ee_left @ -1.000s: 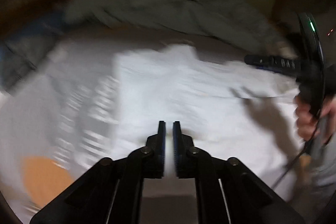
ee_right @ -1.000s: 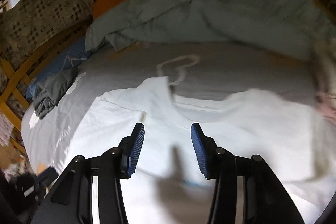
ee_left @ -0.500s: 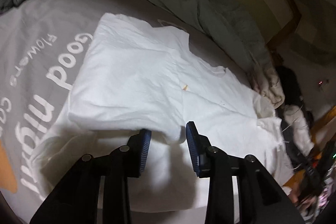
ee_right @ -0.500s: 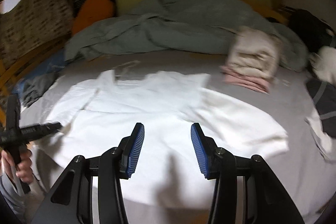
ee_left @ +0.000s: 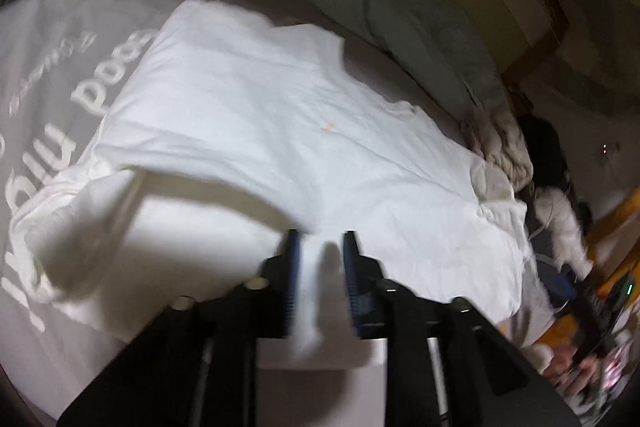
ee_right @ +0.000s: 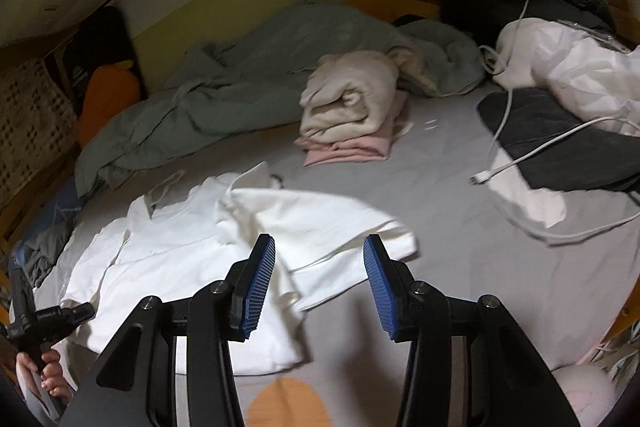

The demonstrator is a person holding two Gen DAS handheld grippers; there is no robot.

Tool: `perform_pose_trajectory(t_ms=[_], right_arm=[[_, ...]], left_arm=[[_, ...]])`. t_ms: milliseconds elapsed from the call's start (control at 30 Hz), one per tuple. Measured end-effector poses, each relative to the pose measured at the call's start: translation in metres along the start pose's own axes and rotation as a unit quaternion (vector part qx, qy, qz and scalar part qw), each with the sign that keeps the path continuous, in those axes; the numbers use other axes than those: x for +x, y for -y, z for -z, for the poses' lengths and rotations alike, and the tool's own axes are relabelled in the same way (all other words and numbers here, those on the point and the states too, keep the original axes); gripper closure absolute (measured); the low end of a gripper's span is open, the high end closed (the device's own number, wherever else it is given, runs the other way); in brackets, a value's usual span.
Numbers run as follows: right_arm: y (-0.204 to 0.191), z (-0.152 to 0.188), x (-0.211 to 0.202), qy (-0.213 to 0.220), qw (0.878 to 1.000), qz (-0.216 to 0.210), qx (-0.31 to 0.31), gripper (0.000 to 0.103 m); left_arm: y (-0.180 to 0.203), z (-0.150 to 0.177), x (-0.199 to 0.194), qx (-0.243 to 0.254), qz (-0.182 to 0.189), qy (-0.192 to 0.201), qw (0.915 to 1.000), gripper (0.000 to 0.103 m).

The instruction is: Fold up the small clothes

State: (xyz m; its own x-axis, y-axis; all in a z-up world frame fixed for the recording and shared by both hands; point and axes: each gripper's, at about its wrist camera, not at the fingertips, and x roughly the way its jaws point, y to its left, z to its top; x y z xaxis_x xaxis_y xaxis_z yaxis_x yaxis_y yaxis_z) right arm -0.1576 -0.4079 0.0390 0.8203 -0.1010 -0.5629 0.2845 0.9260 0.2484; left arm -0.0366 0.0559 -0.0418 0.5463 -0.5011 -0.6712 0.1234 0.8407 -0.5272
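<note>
A white T-shirt (ee_left: 260, 107) lies spread on the grey bed sheet, its near left part folded over. My left gripper (ee_left: 320, 267) sits low at the folded edge. A strip of the shirt's cloth stands between its closing jaws against the left pad, and a gap still shows at the right pad. In the right wrist view the T-shirt (ee_right: 180, 259) lies rumpled. My right gripper (ee_right: 318, 283) hovers open above its right end with nothing between the fingers. The left gripper (ee_right: 44, 315) shows at that view's left edge, held by a hand (ee_right: 40, 375).
A grey-green duvet (ee_right: 240, 87) is bunched along the back. Folded cream and pink clothes (ee_right: 352, 107) are stacked behind the shirt. A white cable (ee_right: 520, 155) trails over a dark grey garment (ee_right: 560, 131) at the right. An orange pillow (ee_right: 108, 95) leans at the far left.
My left gripper went from shut to parted, then narrowed over the shirt's folded edge as it sank. My right gripper swept right across the bed, staying open.
</note>
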Motion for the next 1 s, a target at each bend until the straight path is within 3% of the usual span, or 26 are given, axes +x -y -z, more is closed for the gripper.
perform_pose_trajectory(t_ms=[100, 233, 333, 433, 500, 600, 667, 733, 867, 933, 1000], right_arm=[[0.017, -0.004, 0.005, -0.011, 0.999, -0.005, 0.036, 0.054], [0.034, 0.000, 0.024, -0.042, 0.996, -0.007, 0.084, 0.054], [0.023, -0.005, 0.031, -0.052, 0.998, 0.016, 0.039, 0.054], [-0.006, -0.018, 0.049, -0.095, 0.989, 0.033, -0.105, 0.054], [-0.023, -0.017, 0.071, -0.151, 0.967, 0.039, -0.204, 0.054], [-0.040, -0.013, 0.080, -0.148, 0.947, 0.003, -0.285, 0.055], [-0.050, -0.011, 0.085, -0.146, 0.937, -0.038, -0.315, 0.071], [-0.056, -0.010, 0.092, -0.141, 0.930, -0.066, -0.332, 0.078], [-0.061, -0.006, 0.128, -0.183, 0.916, -0.101, -0.342, 0.081], [-0.056, -0.007, 0.144, -0.192, 0.917, -0.075, -0.342, 0.081], [-0.045, -0.014, 0.154, -0.179, 0.926, -0.032, -0.330, 0.081]], left_arm=[[0.034, 0.007, -0.009, 0.074, -0.015, 0.014, 0.9970, 0.075], [0.095, 0.014, -0.012, 0.175, -0.041, 0.045, 0.9826, 0.072], [0.132, 0.016, 0.007, 0.229, -0.044, 0.030, 0.9719, 0.072], [0.158, 0.016, 0.034, 0.240, -0.006, 0.001, 0.9707, 0.072], [0.174, 0.018, 0.053, 0.241, 0.005, -0.017, 0.9704, 0.072], [0.190, 0.022, 0.076, 0.242, 0.008, -0.031, 0.9699, 0.072], [0.194, 0.026, 0.089, 0.234, 0.013, -0.046, 0.9711, 0.072], [0.195, 0.031, 0.099, 0.231, 0.006, -0.056, 0.9714, 0.072], [0.192, 0.039, 0.112, 0.235, -0.014, -0.067, 0.9696, 0.072], [0.193, 0.044, 0.114, 0.246, -0.021, -0.062, 0.9671, 0.072], [0.193, 0.048, 0.114, 0.255, -0.027, -0.056, 0.9649, 0.071]])
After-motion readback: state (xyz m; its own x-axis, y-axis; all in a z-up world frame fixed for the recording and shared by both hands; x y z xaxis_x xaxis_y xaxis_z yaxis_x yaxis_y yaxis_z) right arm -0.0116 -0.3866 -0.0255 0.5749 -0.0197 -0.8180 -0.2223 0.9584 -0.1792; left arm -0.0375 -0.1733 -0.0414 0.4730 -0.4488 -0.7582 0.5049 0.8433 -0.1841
